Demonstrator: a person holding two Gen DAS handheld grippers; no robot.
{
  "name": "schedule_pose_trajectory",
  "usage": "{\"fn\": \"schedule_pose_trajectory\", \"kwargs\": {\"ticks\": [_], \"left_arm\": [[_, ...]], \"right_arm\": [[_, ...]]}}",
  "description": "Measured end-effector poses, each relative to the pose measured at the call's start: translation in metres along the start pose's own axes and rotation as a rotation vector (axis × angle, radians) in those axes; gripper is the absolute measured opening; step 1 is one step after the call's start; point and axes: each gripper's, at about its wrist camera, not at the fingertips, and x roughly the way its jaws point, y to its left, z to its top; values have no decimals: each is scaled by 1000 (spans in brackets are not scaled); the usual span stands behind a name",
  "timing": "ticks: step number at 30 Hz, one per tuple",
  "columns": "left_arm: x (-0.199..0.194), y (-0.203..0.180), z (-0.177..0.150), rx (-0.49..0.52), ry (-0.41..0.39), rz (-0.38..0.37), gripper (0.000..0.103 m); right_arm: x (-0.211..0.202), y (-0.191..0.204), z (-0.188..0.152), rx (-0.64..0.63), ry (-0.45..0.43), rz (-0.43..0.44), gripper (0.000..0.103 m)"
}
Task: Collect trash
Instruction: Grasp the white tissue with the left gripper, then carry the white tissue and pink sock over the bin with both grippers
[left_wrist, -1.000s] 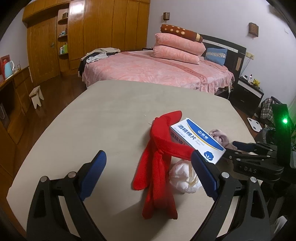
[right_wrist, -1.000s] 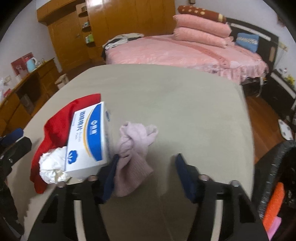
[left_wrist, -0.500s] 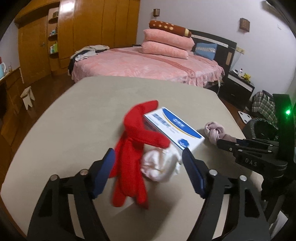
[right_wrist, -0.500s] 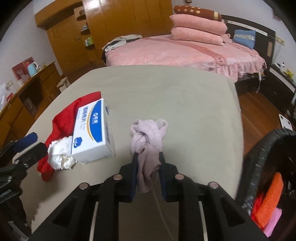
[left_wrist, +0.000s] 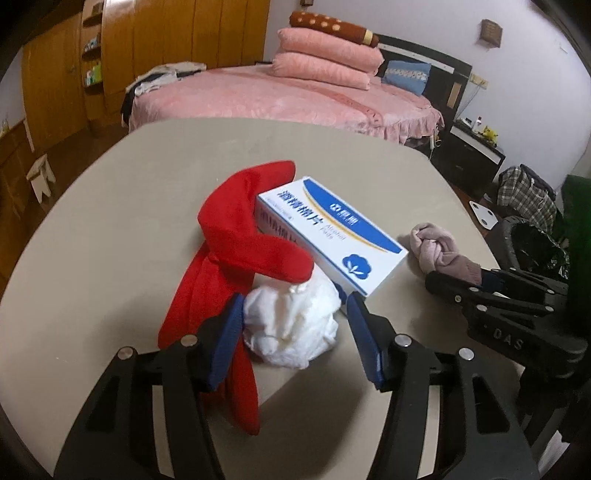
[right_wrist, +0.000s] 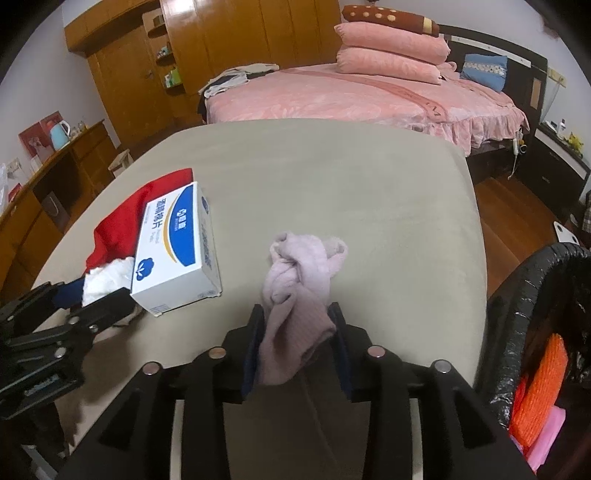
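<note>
Jaws of left tool (left_wrist: 291, 317) closing round white wad (left_wrist: 291, 328) (right tool (right_wrist: 297, 332) grips pink cloth (right_wrist: 295, 280)).

Home bedroom: bed (left_wrist: 280, 99), wardrobe (right_wrist: 229, 55)

Left hand-held gripper (left_wrist: 291, 314) half-closed, right hand-held gripper (right_wrist: 297, 325) clamped.

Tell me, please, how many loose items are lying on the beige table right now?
4: a knotted red cloth at left, a crumpled white tissue wad against it, a blue-and-white cardboard box in the middle, a knotted pale pink cloth at right. More may be hidden.
</note>
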Motion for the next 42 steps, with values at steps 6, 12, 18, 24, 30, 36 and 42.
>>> {"fn": "schedule_pose_trajectory", "kwargs": {"ticks": [6, 12, 18, 24, 30, 36, 42], "left_arm": [[-13, 2, 2, 6, -27, -10, 37], [-39, -8, -9, 53, -43, -47, 38], [-25, -5, -13, 22, -1, -39, 48], [-16, -5, -11, 24, 6, -32, 35], [-24, -6, -8, 28, -25, -33, 29], [-41, -11, -5, 25, -63, -44, 28], [-59, -19, 5, 30, -111, -51, 28]], "right_arm": [[-4, -2, -4, 8, -3, 11, 26], [-17, -5, -9, -2, -11, 22, 25], [-17, -13, -10, 21, -11, 26, 39], [-9, -14, 3, 24, -18, 17, 43], [7, -6, 11, -16, 9, -11, 41], [-3, 0, 6, -42, -1, -7, 31], [-37, -6, 7, -12, -56, 21, 31]]}}
